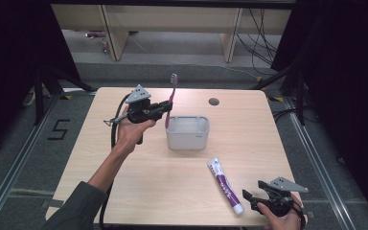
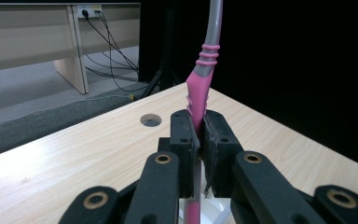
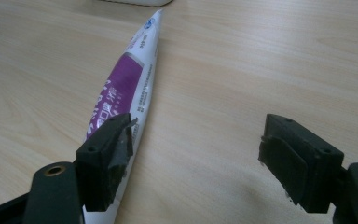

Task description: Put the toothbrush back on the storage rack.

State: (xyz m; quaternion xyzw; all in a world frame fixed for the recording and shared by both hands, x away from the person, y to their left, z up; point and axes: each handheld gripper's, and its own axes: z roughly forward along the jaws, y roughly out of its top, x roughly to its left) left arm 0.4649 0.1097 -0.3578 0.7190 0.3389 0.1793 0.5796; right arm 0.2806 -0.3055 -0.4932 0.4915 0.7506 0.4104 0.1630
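Pink and grey plastic is what the left gripper is clamping: a slender toothbrush with a pink handle, grey neck and bristled head, standing upright with the bristles at the top. The left gripper view shows the black jaws pinching the pink handle low down, with most of the brush rising above them, so the lower end is probably being left free to go down first. The person's left hand is holding the gripper above the pale wooden table, just beside the left wall of the small pale grey rectangular plastic holder, and the brush's lower end is hanging close to that rim. My reading is that the brush is being carried upright so it can drop into the holder tail first.

The right gripper is sitting released near the table's near right corner, its jaws spread wide with nothing between them. In the right gripper view one pad is lying just beside the white and purple toothpaste tube, without pressing on it. The tube is lying flat between the holder and that gripper, cap end towards the person, well apart from the holder. The open jaws aimed along it suggest the right hand is waiting to take the tube once the brush is dealt with.
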